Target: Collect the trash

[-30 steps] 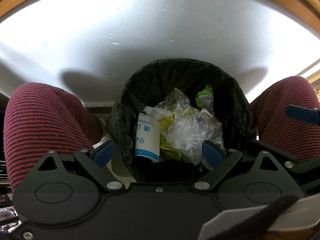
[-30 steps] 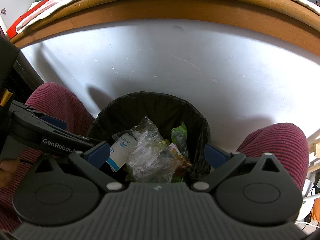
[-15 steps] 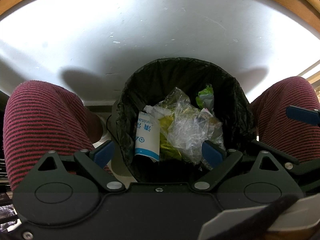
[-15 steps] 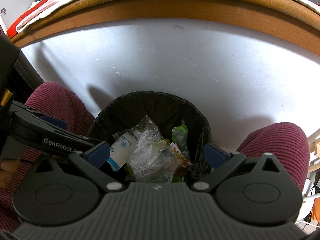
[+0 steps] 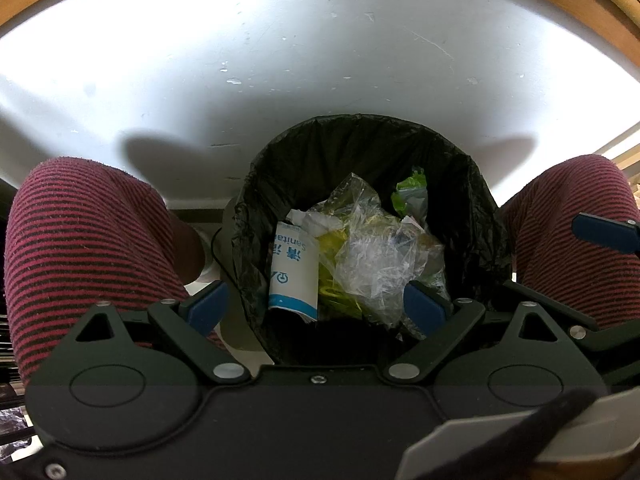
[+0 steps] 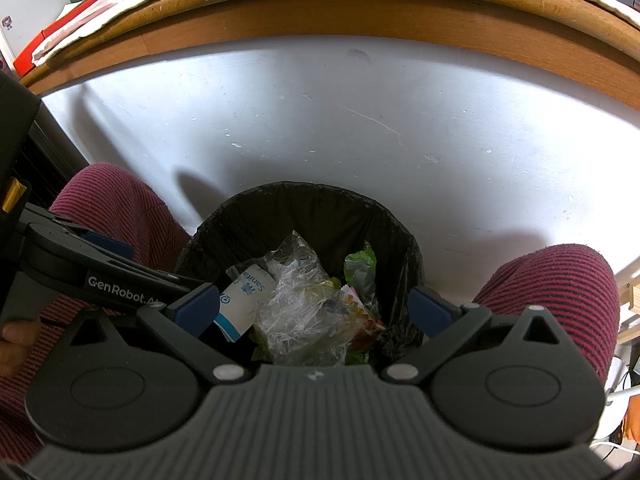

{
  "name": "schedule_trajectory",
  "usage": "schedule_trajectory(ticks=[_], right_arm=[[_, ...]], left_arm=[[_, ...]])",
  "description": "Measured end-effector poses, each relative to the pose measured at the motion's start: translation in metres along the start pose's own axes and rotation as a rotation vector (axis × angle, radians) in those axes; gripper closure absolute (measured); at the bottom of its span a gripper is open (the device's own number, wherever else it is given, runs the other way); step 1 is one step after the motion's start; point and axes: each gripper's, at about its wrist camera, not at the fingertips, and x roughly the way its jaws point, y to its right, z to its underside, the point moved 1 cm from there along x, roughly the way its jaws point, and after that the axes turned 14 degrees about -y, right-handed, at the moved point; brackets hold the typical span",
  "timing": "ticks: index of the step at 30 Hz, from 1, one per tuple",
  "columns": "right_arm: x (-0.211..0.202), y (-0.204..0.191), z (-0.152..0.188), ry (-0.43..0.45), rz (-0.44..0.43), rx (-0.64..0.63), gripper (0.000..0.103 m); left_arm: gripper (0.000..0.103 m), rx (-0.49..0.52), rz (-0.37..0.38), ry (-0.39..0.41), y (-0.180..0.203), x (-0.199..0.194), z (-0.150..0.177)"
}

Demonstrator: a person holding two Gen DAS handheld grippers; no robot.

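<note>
A round bin with a black liner (image 5: 360, 148) (image 6: 320, 204) stands on the floor between the person's knees. Inside lie a white and blue sanitizing-wipes pack (image 5: 294, 272) (image 6: 244, 300), crumpled clear plastic (image 5: 372, 252) (image 6: 300, 304), a green wrapper (image 5: 410, 196) (image 6: 360, 266) and yellow scraps. My left gripper (image 5: 316, 306) hangs open above the bin, nothing between its blue pads. My right gripper (image 6: 314, 306) is also open and empty over the bin. The left gripper's arm (image 6: 100, 280) shows at the left in the right wrist view.
Striped maroon trouser legs (image 5: 80, 240) (image 5: 572, 232) flank the bin on both sides. A white panel (image 6: 340, 120) under a wooden table edge (image 6: 320, 12) rises behind the bin. A hand (image 6: 16, 340) holds the left gripper at the far left.
</note>
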Motion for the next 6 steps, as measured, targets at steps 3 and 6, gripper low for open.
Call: schedule_trajectory(ticks=[3,6], right_arm=[[0.0003,-0.0014,0.0021,0.001,0.001,0.004,0.000],[-0.0021,-0.0015,0.0026,0.005,-0.008,0.012,0.000]], left_arm=[[0.009,-0.007,0.008,0.012,-0.0002,-0.0017,0.0006],[0.009,-0.016,0.021,0.021,-0.0019,-0.0061,0.0003]])
